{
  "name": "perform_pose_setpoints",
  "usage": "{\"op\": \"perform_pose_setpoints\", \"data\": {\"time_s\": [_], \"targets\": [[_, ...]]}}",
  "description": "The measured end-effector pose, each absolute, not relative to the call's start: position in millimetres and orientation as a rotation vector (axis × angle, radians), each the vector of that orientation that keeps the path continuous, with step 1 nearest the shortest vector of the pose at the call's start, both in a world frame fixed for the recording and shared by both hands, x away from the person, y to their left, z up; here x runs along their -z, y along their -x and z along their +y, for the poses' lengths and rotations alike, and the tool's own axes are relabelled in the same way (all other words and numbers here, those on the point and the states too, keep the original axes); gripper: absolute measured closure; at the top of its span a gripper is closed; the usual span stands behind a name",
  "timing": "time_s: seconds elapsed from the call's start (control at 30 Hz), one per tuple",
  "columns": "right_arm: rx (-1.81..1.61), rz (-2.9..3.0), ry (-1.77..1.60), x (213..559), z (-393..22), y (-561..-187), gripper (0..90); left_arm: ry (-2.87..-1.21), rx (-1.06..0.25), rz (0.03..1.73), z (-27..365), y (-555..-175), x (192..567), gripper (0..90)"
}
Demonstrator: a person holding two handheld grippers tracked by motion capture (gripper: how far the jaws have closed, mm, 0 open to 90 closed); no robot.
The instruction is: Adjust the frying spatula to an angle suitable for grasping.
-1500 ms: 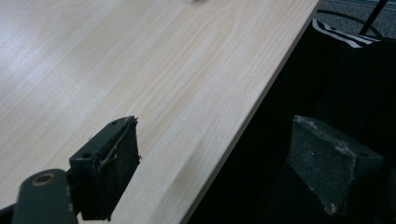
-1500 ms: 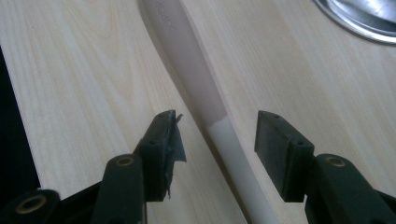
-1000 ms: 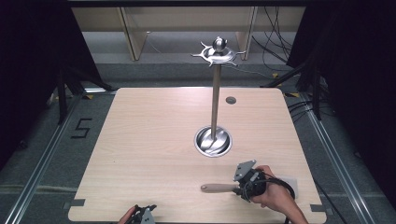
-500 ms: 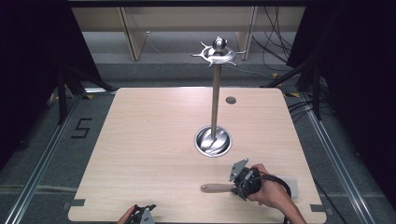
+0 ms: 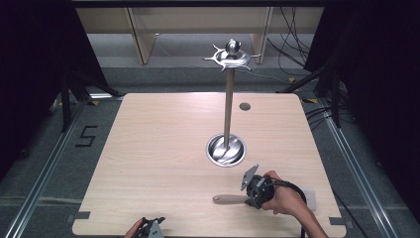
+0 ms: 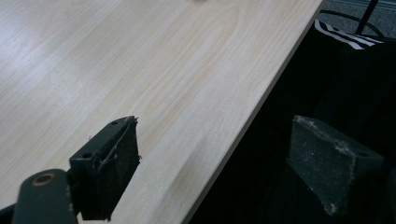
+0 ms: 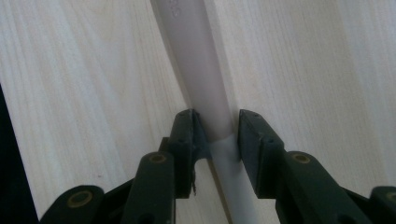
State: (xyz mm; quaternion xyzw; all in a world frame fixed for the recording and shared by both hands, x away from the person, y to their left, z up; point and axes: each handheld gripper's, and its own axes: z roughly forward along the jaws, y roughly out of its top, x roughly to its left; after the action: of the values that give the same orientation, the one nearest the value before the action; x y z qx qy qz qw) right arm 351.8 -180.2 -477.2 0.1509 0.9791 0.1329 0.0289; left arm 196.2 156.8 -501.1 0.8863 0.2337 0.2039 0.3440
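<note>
1. Wood-handled utensil (image 5: 230,199), it looks like, lies flat near the table's (image 5: 158,148) front edge, toward the front right corner. The right gripper (image 7: 215,133) has just been closing its jaws, and they now pinch the handle's pale neck.
2. Grip sits near one end, so lifting could let the long handle swing down or twist between the pads; I judge a slow, level lift safest.
3. Smooth, rounded handle could slide out if the pinch is light.
4. Metal stand (image 5: 228,111) rises well behind the utensil; a hasty swing toward it could knock its post or hooked top.
5. Left gripper (image 6: 215,158), jaws spread and holding nothing, straddles the front edge near the front left corner and gives no support.
</note>
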Motion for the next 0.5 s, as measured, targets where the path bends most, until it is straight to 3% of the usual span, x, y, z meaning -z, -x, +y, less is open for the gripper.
{"op": "perform_pose_setpoints", "data": {"time_s": [0.27, 0.37, 0.5], "targets": [[-0.23, 3.06, -0.476, 474, -174, -357, 70.3, -2.324, -0.534, 0.594, 158, -197, 500, 15.6], [-0.207, 3.075, -0.312, 475, -170, -364, 71.4, -2.323, -0.537, 0.589, 157, -196, 500, 15.6], [-0.14, 3.078, -0.405, 473, -166, -362, 73.1, -2.316, -0.553, 0.588, 158, -196, 498, 15.7]]}}
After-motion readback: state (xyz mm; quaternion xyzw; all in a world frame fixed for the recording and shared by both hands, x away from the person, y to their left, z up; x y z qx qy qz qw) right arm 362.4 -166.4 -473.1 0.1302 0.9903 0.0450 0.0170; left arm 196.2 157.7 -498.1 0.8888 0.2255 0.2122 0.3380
